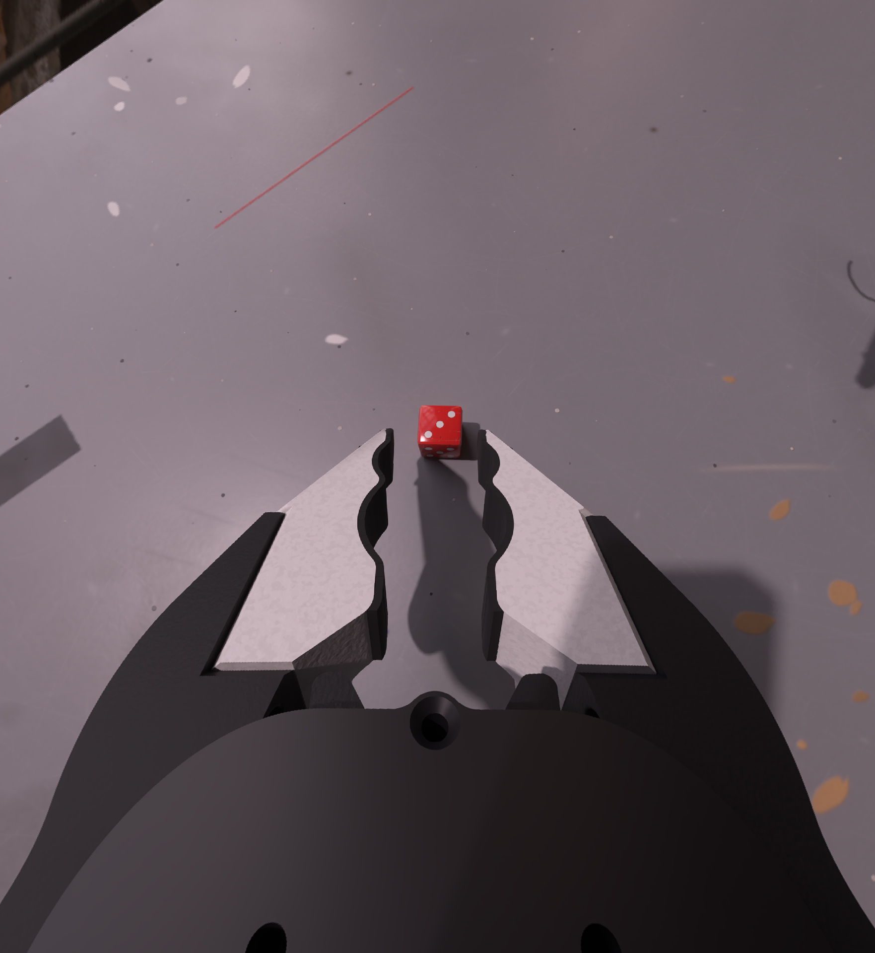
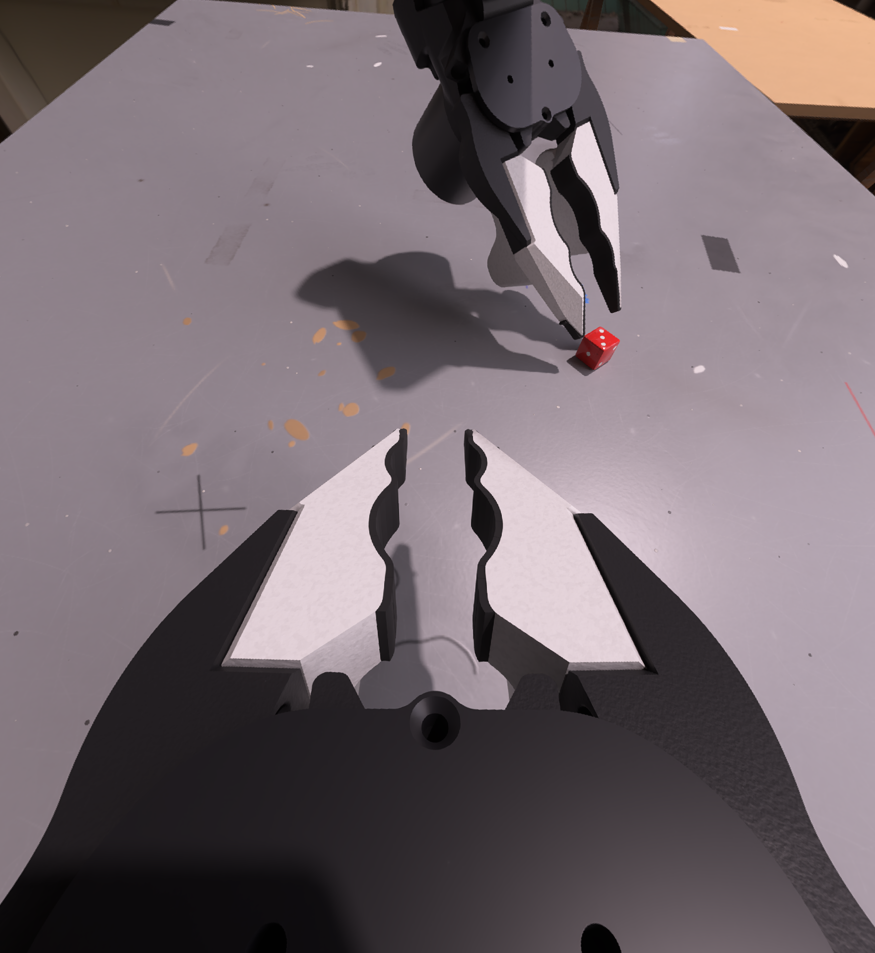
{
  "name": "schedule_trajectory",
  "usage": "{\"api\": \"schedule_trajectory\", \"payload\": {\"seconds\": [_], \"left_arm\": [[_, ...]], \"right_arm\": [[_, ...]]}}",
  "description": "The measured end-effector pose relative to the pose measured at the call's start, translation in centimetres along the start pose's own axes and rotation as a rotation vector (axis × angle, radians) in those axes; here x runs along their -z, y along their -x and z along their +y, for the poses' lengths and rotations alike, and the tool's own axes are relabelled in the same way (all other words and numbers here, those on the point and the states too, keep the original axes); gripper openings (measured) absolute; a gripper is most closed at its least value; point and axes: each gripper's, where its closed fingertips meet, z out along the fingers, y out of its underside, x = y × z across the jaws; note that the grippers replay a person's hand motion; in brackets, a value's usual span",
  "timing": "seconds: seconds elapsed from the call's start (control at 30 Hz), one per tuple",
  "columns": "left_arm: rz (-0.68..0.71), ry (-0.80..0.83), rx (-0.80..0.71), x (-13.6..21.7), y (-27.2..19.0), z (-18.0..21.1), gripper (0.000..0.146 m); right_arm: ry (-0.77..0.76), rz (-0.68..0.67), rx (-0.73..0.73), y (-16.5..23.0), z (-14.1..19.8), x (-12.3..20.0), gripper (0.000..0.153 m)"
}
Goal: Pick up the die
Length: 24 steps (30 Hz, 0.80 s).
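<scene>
A small red die [image 1: 440,431] with white pips sits on the grey table [image 1: 579,206]. My left gripper [image 1: 435,437] is open, tilted down, with its fingertips just short of the die and the die lined up with the gap between them. In the right wrist view the die [image 2: 598,347] lies at the centre right, and the left gripper [image 2: 596,319] hangs just above and behind it, one fingertip close to the die's edge. My right gripper [image 2: 435,437] is open and empty, well short of the die and to its left.
The table [image 2: 115,258] bears orange paint spots [image 2: 296,428], white flecks, a thin red line [image 1: 316,154], a dark tape strip [image 1: 17,469] and a black cross mark [image 2: 201,510]. A tan board [image 2: 811,56] lies beyond the far right edge.
</scene>
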Motion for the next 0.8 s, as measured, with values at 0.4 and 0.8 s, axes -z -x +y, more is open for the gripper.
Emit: {"api": "schedule_trajectory", "payload": {"seconds": [0.4,0.8], "left_arm": [[-0.006,0.093,-0.183,-0.9,-0.6,1.0,0.032],[-0.013,0.102,-0.149,-1.8,-0.2,0.5,0.02]], "right_arm": [[0.002,-0.003,-0.004,0.0,0.1,-0.1,0.022],[-0.001,0.001,-0.007,-0.2,0.1,0.0,0.021]]}}
